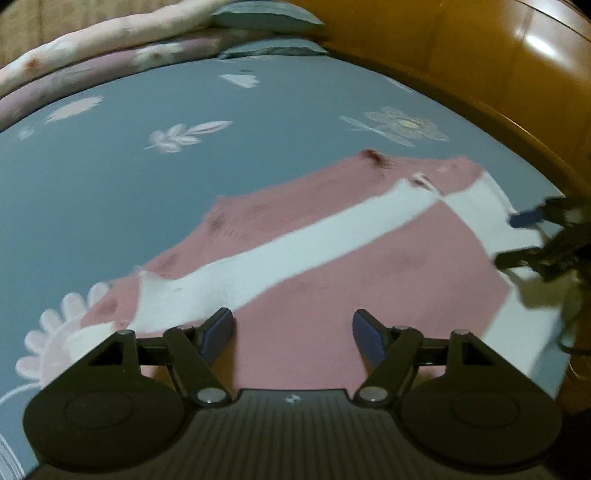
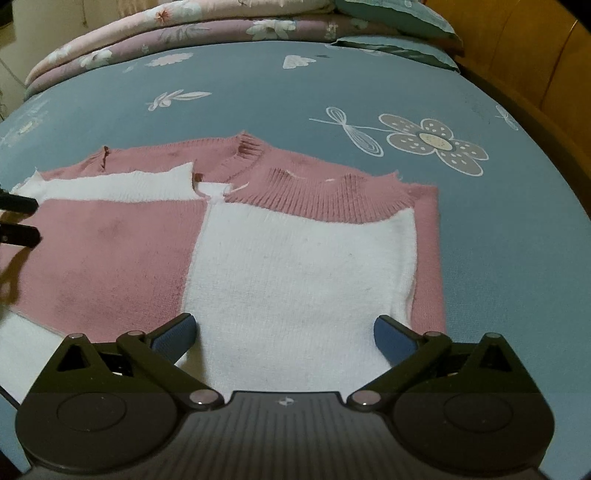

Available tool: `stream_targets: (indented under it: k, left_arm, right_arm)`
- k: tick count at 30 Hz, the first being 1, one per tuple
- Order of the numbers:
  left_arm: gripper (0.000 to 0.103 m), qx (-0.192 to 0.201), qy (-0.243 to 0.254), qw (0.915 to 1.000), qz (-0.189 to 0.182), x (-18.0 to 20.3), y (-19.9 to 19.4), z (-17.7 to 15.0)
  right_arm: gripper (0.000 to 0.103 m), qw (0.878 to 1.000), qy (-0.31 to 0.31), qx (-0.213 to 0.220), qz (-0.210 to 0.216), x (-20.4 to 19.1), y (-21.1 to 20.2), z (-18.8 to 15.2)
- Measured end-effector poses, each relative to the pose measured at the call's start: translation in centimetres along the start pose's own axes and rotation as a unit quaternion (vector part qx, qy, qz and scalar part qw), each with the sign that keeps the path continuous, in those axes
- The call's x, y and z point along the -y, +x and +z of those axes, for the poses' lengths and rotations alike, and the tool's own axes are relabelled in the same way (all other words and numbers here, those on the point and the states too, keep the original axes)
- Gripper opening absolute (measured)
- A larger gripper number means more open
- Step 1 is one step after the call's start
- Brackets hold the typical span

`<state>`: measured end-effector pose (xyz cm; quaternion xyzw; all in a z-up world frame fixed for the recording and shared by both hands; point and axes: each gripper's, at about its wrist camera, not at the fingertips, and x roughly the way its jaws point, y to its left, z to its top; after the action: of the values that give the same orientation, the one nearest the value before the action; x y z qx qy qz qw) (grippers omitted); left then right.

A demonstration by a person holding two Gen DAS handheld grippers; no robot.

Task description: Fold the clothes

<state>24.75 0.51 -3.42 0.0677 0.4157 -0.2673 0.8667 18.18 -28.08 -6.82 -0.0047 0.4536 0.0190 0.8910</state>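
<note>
A pink and white knitted sweater [image 2: 288,258] lies flat on the blue bed sheet, both sleeves folded in across its body, its ribbed collar toward the pillows. My right gripper [image 2: 284,334] hovers open over the white panel at the sweater's near edge, nothing between its blue pads. My left gripper [image 1: 291,334] is open too, above the pink part of the sweater [image 1: 332,280] near its lower edge. The right gripper [image 1: 513,240] shows at the right edge of the left wrist view, and the left gripper's fingers [image 2: 22,221] at the left edge of the right wrist view.
The blue flowered bed sheet [image 2: 295,96] spreads around the sweater. Folded floral quilts [image 2: 166,29] and blue pillows [image 2: 399,18] lie stacked at the bed's head. A wooden bed frame [image 1: 480,55] runs along the right side.
</note>
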Motion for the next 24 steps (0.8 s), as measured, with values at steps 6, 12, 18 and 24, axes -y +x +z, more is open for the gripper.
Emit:
stream_targets:
  k: [6,12,18,24]
  left_arm:
    - [0.073,0.041,-0.026,0.9985,0.026,-0.8,-2.5,0.6]
    - [0.075,0.009,-0.042,0.998,0.046,-1.2,-0.3,-0.5]
    - [0.076,0.025,-0.048,0.9971,0.053,-1.1,-2.0,0.1]
    - [0.078,0.015,-0.048,0.9986,0.019,0.4,-2.5,-0.2]
  right_arm:
    - [0.103,0.998,0.048,0.042,0.014,1.1,-2.3,2.1]
    - [0.103,0.995,0.073,0.06,0.011,3.2,0.6,3.2]
    - [0.103,0.996,0.065,0.059,-0.003,3.0,-0.8,4.2]
    - [0.103,0.992,0.095,0.056,0.06,2.4,-4.2,1.4]
